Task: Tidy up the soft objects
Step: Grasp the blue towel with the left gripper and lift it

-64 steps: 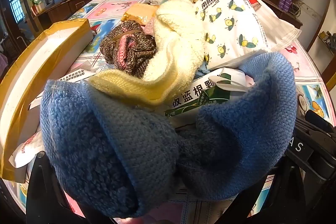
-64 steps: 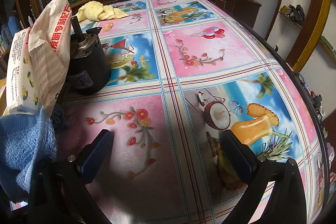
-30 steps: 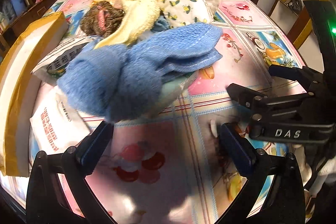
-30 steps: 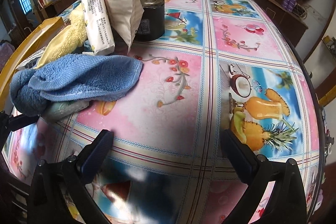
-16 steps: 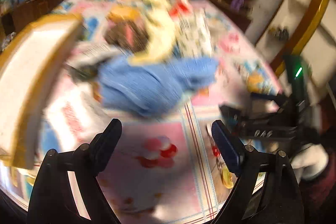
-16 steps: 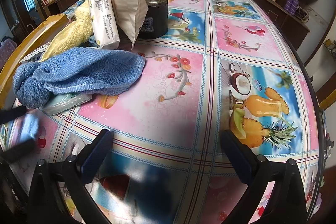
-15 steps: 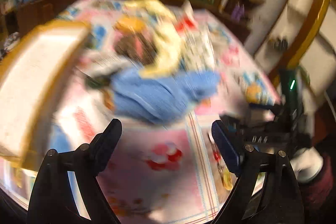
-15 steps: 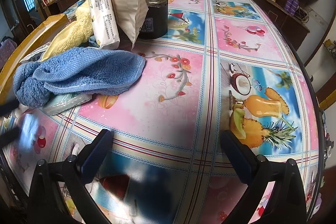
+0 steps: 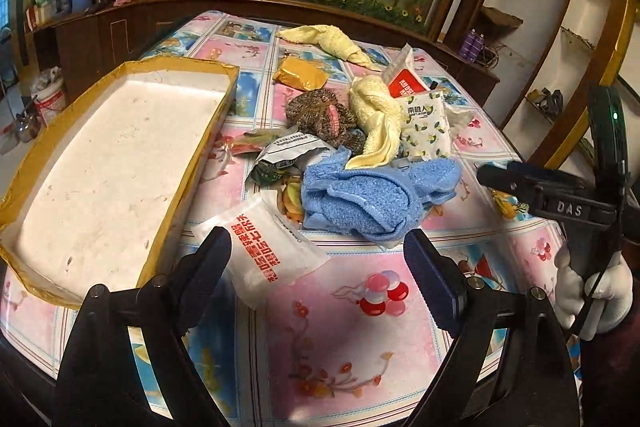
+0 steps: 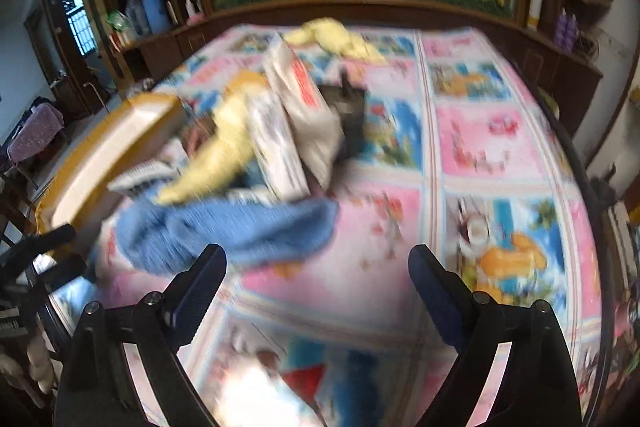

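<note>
A crumpled blue towel (image 9: pixel 372 195) lies on the patterned tablecloth, partly over some packets. Behind it are a pale yellow towel (image 9: pixel 376 119), a brown knitted piece (image 9: pixel 320 115) and a second yellow cloth (image 9: pixel 328 41) at the far side. My left gripper (image 9: pixel 318 243) hovers open just short of the blue towel, with only a white sachet (image 9: pixel 268 251) lying below between its fingers. The right wrist view is blurred. My right gripper (image 10: pixel 316 259) hangs above the cloth beside the blue towel (image 10: pixel 240 231); its jaws are closing on nothing.
A shallow white foam box (image 9: pixel 112 163) edged with yellow tape fills the left of the table. A lemon-print tissue pack (image 9: pixel 424 125), a red-and-white bag (image 9: pixel 406 83), an orange packet (image 9: pixel 300 75) and a dark cylinder (image 10: pixel 352 107) lie around the pile. A gloved hand (image 9: pixel 592 291) holds the right gripper.
My left gripper has let go of the blue towel, which now lies on the table, and has drawn back and up. The right gripper has risen, and its view is blurred.
</note>
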Available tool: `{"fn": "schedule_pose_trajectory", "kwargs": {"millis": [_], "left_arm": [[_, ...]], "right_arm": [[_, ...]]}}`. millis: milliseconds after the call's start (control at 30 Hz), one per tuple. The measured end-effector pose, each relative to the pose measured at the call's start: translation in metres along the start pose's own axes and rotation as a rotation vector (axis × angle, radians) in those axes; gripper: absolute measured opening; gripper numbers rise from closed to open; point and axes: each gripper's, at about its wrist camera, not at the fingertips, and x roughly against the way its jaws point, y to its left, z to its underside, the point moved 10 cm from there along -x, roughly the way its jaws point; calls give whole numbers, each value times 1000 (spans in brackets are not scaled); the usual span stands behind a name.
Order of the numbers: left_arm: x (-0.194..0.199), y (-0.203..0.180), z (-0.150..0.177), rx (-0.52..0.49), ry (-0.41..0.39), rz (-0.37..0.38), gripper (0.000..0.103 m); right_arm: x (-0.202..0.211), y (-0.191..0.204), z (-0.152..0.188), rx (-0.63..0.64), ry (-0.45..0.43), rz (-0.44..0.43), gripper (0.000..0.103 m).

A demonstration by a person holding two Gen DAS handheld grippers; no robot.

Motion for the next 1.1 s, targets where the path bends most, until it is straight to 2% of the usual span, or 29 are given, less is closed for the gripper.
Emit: {"fn": "schedule_pose_trajectory", "kwargs": {"millis": [67,133,200,333,367,400,467,533,700,800,833,867,967,1100], "left_arm": [[0,-3,-1,-7,1,10,89],[-3,-4,0,-13,11,16,89],[-3,-7,1,-26,17,31,89],[-3,-22,-4,-92,10,86,89],[-5,-28,-6,-111,11,97,89],[-7,-34,-8,-127,12,104,89],[-15,-42,-11,-148,15,110,89],[-27,-48,-14,-160,30,105,89],[-57,-65,-20,-195,61,99,89],[-75,-72,-15,-260,96,20,88],[-79,-71,-12,-279,110,-6,69],[-83,-71,-8,-296,135,-22,54],[-77,-64,-6,-240,143,11,51],[-51,-58,-13,-131,107,88,51]], "right_arm": [[-4,14,-19,34,-32,-1,92],[-17,22,-34,61,-36,27,84],[-33,23,-43,88,-27,57,70],[-57,23,-47,96,5,73,70],[-61,23,-46,96,11,69,65],[-63,24,-44,94,17,53,45],[-68,23,-36,68,51,14,28],[-65,20,-33,18,48,-36,26],[-48,14,-30,-49,28,-94,24],[-38,12,-30,-66,17,-109,24],[-35,12,-31,-66,10,-108,24],[-30,12,-31,-64,1,-106,24],[-17,11,-32,-62,-28,-105,24],[5,10,-35,-72,-73,-111,24]]}}
